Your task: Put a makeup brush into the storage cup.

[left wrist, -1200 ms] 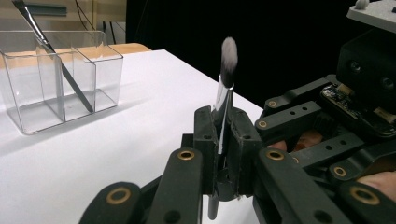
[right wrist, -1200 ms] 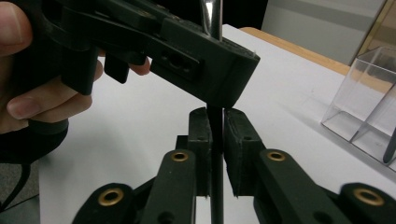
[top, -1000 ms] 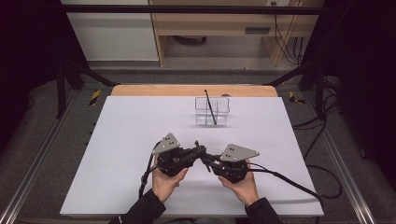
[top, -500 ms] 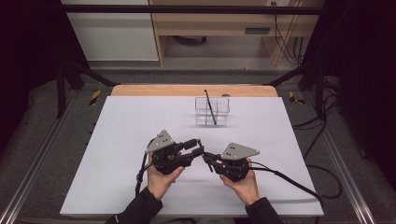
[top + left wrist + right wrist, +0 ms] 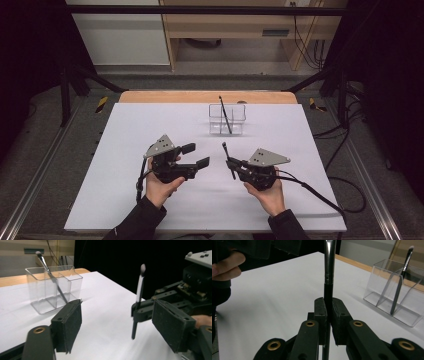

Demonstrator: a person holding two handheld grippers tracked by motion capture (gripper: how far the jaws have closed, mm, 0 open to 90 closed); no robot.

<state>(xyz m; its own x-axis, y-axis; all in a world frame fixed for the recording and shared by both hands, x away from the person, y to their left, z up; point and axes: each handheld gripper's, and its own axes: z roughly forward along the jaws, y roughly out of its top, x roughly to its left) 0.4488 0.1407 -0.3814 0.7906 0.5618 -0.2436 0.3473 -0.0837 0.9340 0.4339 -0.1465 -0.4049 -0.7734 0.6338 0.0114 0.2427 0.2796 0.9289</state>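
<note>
With the left tool just spread apart and empty, the brush is kept clamped upright in the right tool and is best carried to the clear holder near the surface's far edge.

Lab: black frame, cabled table

Overhead light flooded my white rectangular tabletop evenly, while the surroundings sat dark. Shadows stayed soft. My left gripper's black padded fingers blurred up close, and the clear plastic divided holder showed faint glare.
</note>
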